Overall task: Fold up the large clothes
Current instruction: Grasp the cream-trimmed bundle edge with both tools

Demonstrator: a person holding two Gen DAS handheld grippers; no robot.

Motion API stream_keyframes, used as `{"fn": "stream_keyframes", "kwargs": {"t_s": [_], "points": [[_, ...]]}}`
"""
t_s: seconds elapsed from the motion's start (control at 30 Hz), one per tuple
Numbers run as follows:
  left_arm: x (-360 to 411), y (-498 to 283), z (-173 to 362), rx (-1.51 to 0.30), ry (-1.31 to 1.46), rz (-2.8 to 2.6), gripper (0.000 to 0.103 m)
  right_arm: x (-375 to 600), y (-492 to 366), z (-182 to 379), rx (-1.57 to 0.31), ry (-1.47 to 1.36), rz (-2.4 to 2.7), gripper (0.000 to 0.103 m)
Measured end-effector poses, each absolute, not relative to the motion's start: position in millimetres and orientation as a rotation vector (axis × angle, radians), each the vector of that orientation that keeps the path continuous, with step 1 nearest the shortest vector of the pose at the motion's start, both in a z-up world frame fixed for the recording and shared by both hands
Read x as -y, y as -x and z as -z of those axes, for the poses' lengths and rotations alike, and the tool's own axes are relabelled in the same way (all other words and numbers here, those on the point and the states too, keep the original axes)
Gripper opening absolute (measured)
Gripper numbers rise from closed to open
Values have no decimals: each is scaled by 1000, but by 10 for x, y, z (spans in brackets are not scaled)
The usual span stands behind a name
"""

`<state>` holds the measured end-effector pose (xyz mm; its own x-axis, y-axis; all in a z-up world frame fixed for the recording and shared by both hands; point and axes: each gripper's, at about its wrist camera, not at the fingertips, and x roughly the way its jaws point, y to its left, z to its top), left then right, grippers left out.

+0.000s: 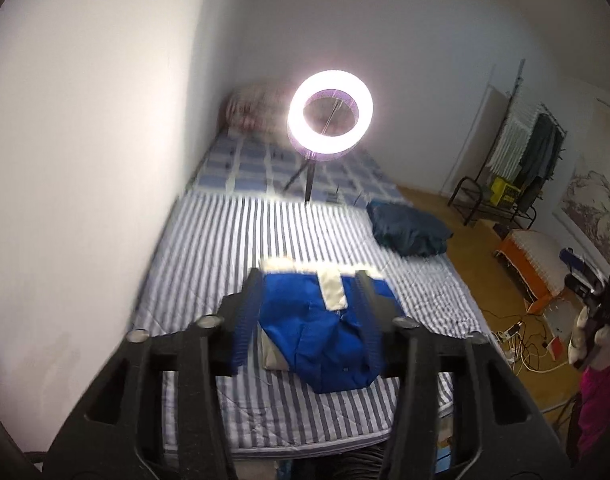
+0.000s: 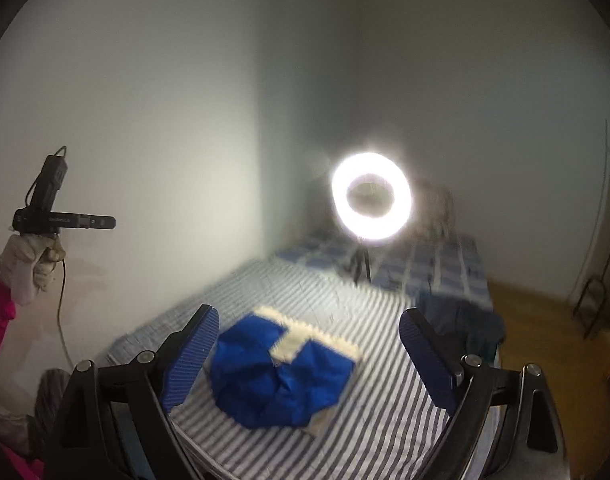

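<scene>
Where two pale plaster walls [image 1: 85,140] meet in a corner, a long bed with a blue-and-white striped quilted cover [image 1: 233,240] runs along the left wall, its far end laid with a blue checked blanket [image 1: 257,160]. Beyond the bed's right edge lies a yellowish wooden floor [image 1: 433,200], with a metal clothes rack [image 1: 537,148] against the far wall.

On the checked blanket stands a glowing white ring lamp on a thin black tripod [image 1: 331,122]. At the bed's right edge rests a dark navy, puffy folded garment [image 1: 409,230].

Near the bed's near edge, about midway across, lies the folded bright blue jacket with a cream collar band and strip [image 2: 281,376]; its fabric is crumpled and faintly shiny, and it rests flat on the stripes.

Both tools hang above it, touching nothing. The left gripper [image 1: 309,300] has its ribbed blue pads moderately apart, with the jacket seen between them but below. The right gripper [image 2: 309,356] is spread wide. A white-gloved hand with a pink sleeve [image 2: 29,268] carries the left tool.
</scene>
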<state>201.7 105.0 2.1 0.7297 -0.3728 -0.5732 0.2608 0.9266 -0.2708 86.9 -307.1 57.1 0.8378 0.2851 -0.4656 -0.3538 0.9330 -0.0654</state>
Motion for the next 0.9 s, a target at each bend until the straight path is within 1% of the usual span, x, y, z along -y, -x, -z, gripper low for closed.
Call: {"fn": "stream_keyframes", "kwargs": {"t_s": [0.03,0.07,0.1,0.13,0.17,0.23,0.3,0.37,0.43,0.47,0.6,0.77,0.9], "points": [[-1008,-2136,127,-692,186,344,32,3109,-970,-436,-492,147,-325,92],[-965,-2275,278,-718,202,338,26,3131,-1132,-261,-532,136,-306,87],[-914,-2409,415,-739,211,339,24,3169,-1234,-149,-563,127,-293,77],[-863,-2491,506,-750,213,339,21,3200,-1364,-25,-599,116,-280,72],[-787,-2645,627,-762,196,326,20,3241,-1558,142,-643,90,-266,67],[-649,-2840,773,-770,160,302,20,3337,-1860,391,-698,28,-250,62],[-508,-3078,928,-787,148,309,19,3418,-2102,560,-737,-31,-245,48],[-387,-3311,1073,-804,146,318,15,3447,-2413,773,-762,-66,-232,41],[-248,-3581,1247,-822,123,315,15,3411,-2633,908,-779,-75,-240,39],[-184,-3705,1346,-834,114,315,15,3371,-2766,998,-791,-76,-247,36],[4,-4149,1765,-891,116,327,15,3125,-3204,1364,-824,-22,-266,33],[136,-4568,2278,-953,83,311,15,2910,-3736,1902,-894,-18,-283,31],[86,-4720,2809,-1041,69,289,15,2866,-3945,2287,-958,-2,-263,31]]}}
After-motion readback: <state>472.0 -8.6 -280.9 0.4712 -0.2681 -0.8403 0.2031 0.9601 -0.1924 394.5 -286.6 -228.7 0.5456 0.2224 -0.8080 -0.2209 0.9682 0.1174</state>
